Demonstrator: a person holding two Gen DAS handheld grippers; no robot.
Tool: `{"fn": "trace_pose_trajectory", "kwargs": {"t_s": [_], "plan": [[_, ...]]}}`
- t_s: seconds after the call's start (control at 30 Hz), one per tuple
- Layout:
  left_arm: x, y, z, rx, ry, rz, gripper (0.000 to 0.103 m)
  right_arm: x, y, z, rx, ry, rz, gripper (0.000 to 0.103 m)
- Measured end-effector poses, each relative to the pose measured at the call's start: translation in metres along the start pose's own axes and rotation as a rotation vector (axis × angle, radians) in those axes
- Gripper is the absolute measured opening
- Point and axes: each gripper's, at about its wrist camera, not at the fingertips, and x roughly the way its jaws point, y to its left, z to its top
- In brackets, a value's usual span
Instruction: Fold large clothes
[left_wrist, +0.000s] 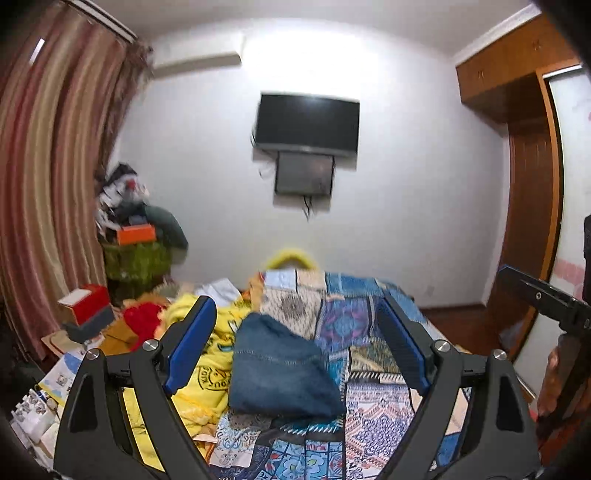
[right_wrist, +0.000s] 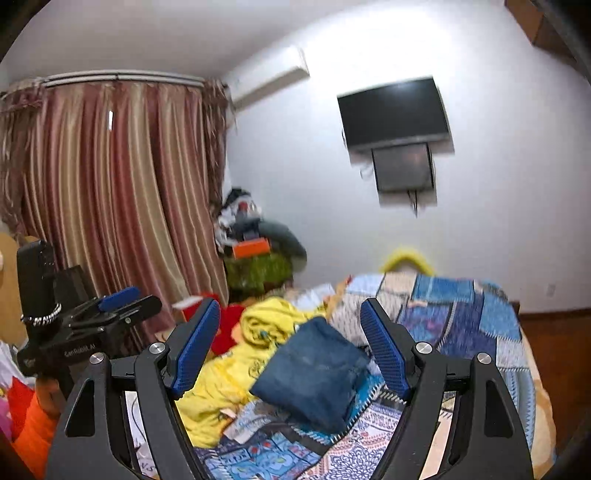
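A folded blue denim garment (left_wrist: 282, 369) lies on the patchwork bedspread (left_wrist: 373, 406); it also shows in the right wrist view (right_wrist: 314, 373). A crumpled yellow garment (left_wrist: 207, 354) lies to its left, also seen from the right wrist (right_wrist: 236, 365). My left gripper (left_wrist: 295, 325) is open and empty, raised above the bed with the denim between its blue pads. My right gripper (right_wrist: 290, 325) is open and empty, also raised over the denim. The right gripper shows at the right edge of the left wrist view (left_wrist: 546, 299); the left gripper shows at the left of the right wrist view (right_wrist: 110, 306).
A red garment (left_wrist: 142, 323) and boxes (left_wrist: 86, 302) lie at the bed's left side. A pile of clutter (left_wrist: 140, 236) stands by the striped curtain (left_wrist: 55, 166). A TV (left_wrist: 308, 123) hangs on the far wall. A wooden wardrobe (left_wrist: 528, 166) stands right.
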Motion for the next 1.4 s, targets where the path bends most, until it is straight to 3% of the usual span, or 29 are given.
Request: {"fn": "trace_pose_trajectory", "kwargs": {"t_s": [0.1,0.33,0.4,0.47,0.5,0.57,0.67,1.4], "plan": [[-0.027,-0.006,-0.009,-0.007,-0.047,0.015,0.089,-0.015,0.014,-0.01,0.01,-0.035,0.011,0.075],[-0.057,-0.024,-0.029,0.049,-0.081,0.092,0.089,-0.025,0.034,-0.032,-0.023,-0.047,-0.057,0.076],[-0.061,-0.027,-0.032,0.044,-0.083,0.09,0.099,-0.022,0.032,-0.033,-0.011,-0.023,-0.064,0.076],[-0.066,-0.031,-0.034,0.05,-0.097,0.104,0.102,-0.019,0.029,-0.035,0.003,-0.006,-0.075,0.077],[-0.067,-0.032,-0.035,0.058,-0.104,0.113,0.102,-0.017,0.027,-0.036,0.008,0.0,-0.084,0.079],[-0.068,-0.036,-0.036,0.067,-0.104,0.116,0.102,-0.018,0.024,-0.036,0.019,0.0,-0.102,0.095],[-0.069,-0.039,-0.038,0.062,-0.103,0.112,0.102,-0.028,0.023,-0.038,0.029,-0.022,-0.119,0.103],[-0.057,-0.033,-0.044,0.032,-0.068,0.109,0.102,-0.037,0.026,-0.04,0.007,-0.019,-0.172,0.103]]}}
